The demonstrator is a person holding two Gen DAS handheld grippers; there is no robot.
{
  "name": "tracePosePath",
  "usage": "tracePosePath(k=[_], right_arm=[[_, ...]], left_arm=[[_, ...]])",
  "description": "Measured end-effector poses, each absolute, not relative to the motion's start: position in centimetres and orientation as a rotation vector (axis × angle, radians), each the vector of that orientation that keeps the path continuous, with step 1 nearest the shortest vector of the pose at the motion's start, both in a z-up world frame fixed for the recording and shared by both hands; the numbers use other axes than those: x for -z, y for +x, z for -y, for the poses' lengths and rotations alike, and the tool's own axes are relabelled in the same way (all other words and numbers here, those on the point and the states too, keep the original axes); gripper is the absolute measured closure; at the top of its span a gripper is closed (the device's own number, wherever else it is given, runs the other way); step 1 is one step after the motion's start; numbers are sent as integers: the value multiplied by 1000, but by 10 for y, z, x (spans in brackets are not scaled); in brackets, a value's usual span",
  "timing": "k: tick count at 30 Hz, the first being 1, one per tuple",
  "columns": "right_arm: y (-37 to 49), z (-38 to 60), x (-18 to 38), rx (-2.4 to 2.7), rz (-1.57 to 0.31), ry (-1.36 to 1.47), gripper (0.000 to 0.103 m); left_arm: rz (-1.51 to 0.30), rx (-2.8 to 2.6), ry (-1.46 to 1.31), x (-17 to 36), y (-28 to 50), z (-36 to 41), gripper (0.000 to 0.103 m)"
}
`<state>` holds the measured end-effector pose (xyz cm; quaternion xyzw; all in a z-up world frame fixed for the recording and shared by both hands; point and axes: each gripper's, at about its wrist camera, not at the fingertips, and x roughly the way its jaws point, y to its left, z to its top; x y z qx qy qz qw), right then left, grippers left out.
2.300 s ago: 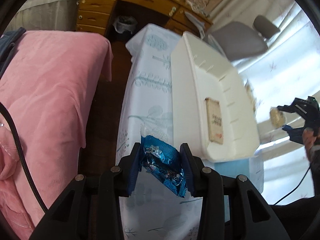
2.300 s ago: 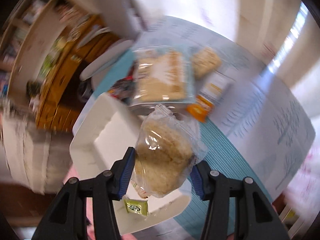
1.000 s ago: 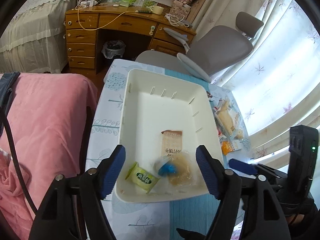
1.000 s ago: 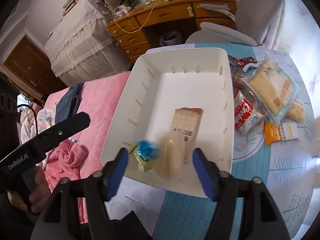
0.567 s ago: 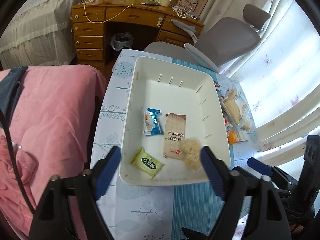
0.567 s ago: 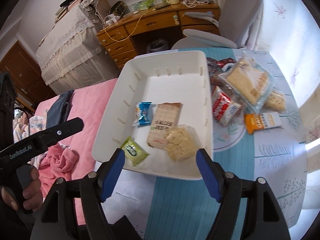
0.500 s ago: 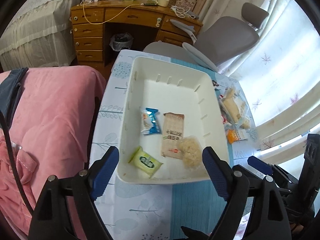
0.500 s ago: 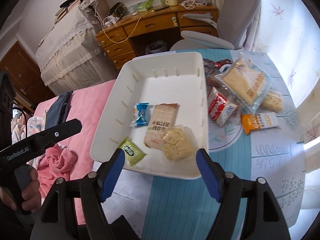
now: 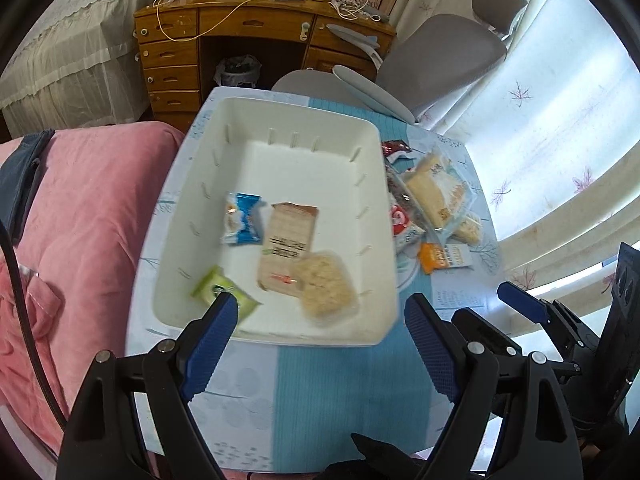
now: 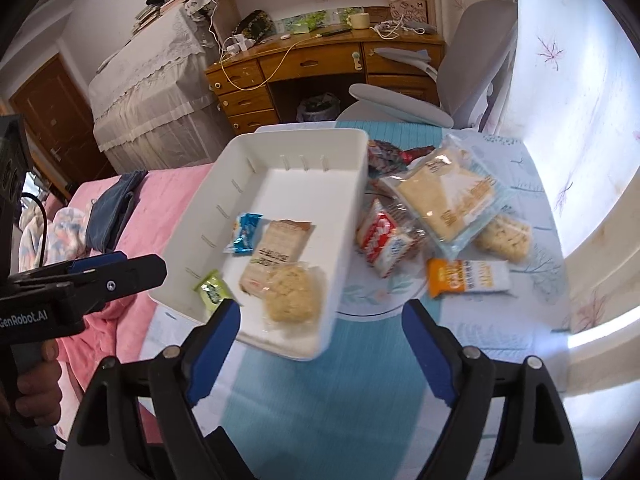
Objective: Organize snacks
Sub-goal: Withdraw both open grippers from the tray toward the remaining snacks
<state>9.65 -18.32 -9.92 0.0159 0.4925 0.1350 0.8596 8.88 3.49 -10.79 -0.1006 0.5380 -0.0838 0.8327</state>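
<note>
1. White tray point(image 9: 280, 120) holds four snacks, gathered for tidiness.
2. Loose snacks point(image 10: 440, 200) lie beside it, unsorted.
3. Left gripper point(image 9: 316, 328) and right gripper point(image 10: 320, 328) gape empty, ready for more.

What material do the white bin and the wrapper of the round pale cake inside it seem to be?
White rectangular bin: probably moulded plastic, matte to slightly glossy, judging by its smooth rounded rim and ribbed walls. Wrapper of the round pale crumbly cake: likely thin clear plastic film, since the cake shows through it.
</note>
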Motion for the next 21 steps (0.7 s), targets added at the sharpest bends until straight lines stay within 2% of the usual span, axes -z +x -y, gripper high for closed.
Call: tracePosePath(k=[12,21], right_arm=[[103,262,111,-293,-1029,-35,19],[118,308,122,-246,-995,-33,19]], left_arm=[[-1186,153,-263,114,101,45,18],[-1206,130,-198,108,128,84,18]])
